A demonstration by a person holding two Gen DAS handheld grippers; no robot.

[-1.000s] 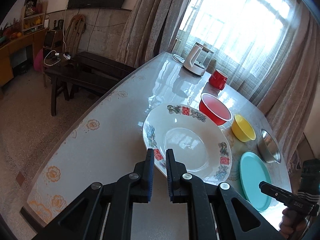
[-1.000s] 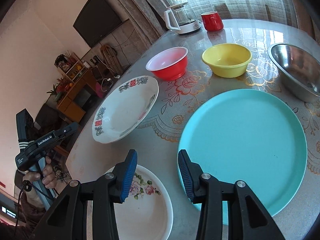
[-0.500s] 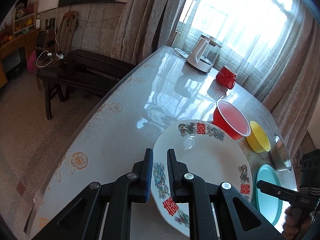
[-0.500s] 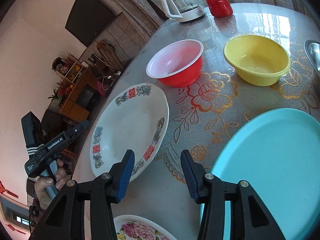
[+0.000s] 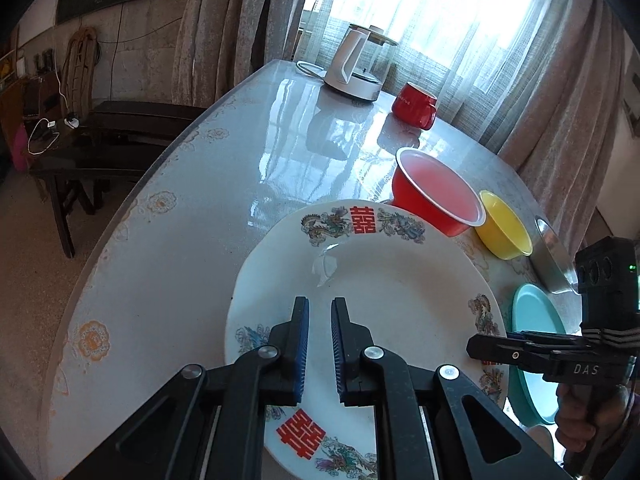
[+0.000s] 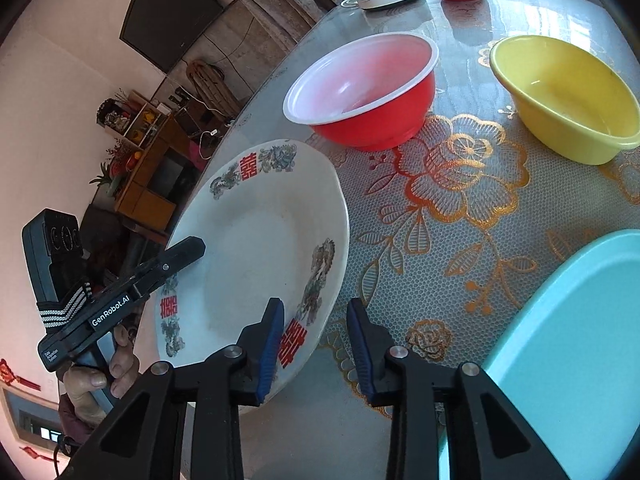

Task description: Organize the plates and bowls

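A white plate [image 5: 400, 280] [image 6: 256, 248] with red characters and dragon prints lies near the table's left edge. My left gripper [image 5: 320, 308] is shut and empty, both fingers hovering over the plate's near-left part; in the right wrist view its tip [image 6: 196, 246] overlaps the left rim. My right gripper [image 6: 314, 308] is closing. One finger is over the plate's right rim and the other over the tablecloth, so the rim shows in the gap with no pad pressing it. Beyond the plate stand a red bowl [image 5: 436, 200] [image 6: 360, 92] and a yellow bowl [image 5: 504, 228] [image 6: 568, 100].
A teal plate [image 6: 560, 340] [image 5: 536, 320] lies to the right, with a steel bowl [image 5: 554, 260] behind it. A kettle [image 5: 356, 64] and a red mug [image 5: 414, 104] stand at the far end. The table edge [image 5: 132, 216] curves along the left, with a dark bench beyond.
Both grippers came forward and down to the white plate. The left went from its near rim to above it. The right shifted left from the teal plate and narrowed its jaws.
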